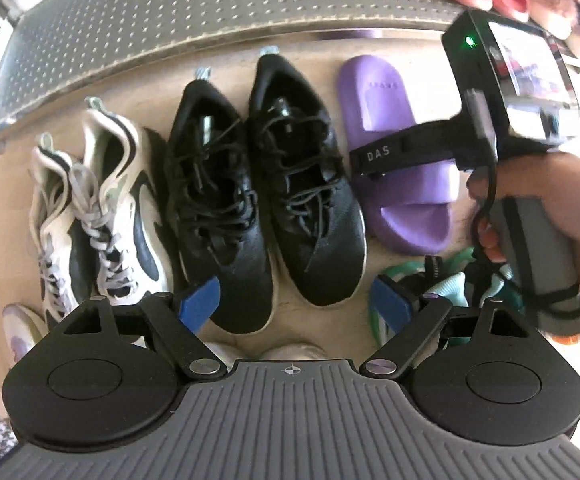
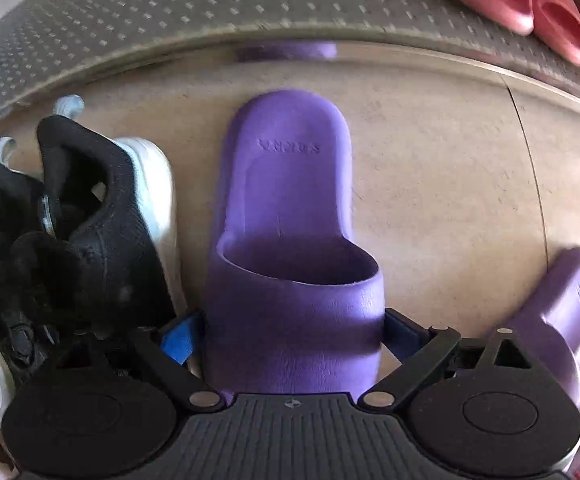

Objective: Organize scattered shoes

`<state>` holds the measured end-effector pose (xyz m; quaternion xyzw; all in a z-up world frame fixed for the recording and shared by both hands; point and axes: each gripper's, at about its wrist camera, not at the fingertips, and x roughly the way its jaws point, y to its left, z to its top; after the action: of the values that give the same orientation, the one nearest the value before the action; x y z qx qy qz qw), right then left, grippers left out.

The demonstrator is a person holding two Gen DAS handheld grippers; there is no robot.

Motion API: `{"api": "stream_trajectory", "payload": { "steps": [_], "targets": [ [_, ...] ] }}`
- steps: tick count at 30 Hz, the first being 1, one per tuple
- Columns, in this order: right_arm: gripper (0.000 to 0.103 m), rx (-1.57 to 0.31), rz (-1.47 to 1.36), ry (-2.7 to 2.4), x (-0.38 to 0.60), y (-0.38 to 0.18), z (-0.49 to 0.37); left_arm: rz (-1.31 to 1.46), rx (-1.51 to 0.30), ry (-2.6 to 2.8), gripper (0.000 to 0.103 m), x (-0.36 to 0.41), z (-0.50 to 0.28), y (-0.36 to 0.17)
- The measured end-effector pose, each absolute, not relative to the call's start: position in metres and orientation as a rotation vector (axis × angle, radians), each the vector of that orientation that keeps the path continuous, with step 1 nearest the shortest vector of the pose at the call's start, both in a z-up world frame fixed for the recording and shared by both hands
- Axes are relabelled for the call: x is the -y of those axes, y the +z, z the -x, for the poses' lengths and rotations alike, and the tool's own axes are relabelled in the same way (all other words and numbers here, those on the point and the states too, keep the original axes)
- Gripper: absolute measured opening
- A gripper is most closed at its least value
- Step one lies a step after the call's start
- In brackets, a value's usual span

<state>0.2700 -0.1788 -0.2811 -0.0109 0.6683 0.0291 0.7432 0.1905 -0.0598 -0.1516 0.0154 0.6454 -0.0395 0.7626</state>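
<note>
Right gripper [image 2: 290,336] jaws straddle purple slide [image 2: 290,248], pads at its strap; left gripper [image 1: 296,302] jaws apart, empty.

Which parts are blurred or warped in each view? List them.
Left wrist view: fisheye bows the perforated metal ledge; the right gripper and hand are motion-smeared; the black sneakers stay fairly sharp. Right wrist view: soft overall; the purple slide reflects in the ledge's shiny edge.
</note>
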Motion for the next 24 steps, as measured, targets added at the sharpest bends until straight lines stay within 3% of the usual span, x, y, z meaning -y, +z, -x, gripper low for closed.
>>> {"api": "stream_trajectory", "payload": {
  "steps": [7, 13, 16, 19, 21, 24],
  "targets": [
    [0.095, -1.417, -0.061, -0.004, 0.238, -0.187, -0.278, -0.079, -1.306, -0.212, 0.088, 0.087, -0.185, -0.129],
    [0.102, -1.380, 0.084, 0.056, 0.313, -0.078, -0.247, -0.109, -1.283, -0.405, 0.088, 0.136, -0.173, -0.129],
    [0.102, -1.365, 0.033, 0.004, 0.360, -0.085, -0.227, -0.127, -1.295, -0.467, 0.087, 0.167, -0.171, -0.137],
    [0.093, -1.474, -0.083, -0.060, 0.401, -0.113, -0.229, -0.196, -1.282, -0.501, 0.088, 0.219, -0.180, -0.150],
    [0.095, -1.507, -0.098, -0.085, 0.424, -0.122, -0.229, -0.274, -1.259, -0.538, 0.090, 0.256, -0.184, -0.159],
    [0.096, -1.488, -0.076, -0.104, 0.449, -0.122, -0.228, -0.541, -1.195, -0.608, 0.091, 0.319, -0.187, -0.185]
  ]
}}
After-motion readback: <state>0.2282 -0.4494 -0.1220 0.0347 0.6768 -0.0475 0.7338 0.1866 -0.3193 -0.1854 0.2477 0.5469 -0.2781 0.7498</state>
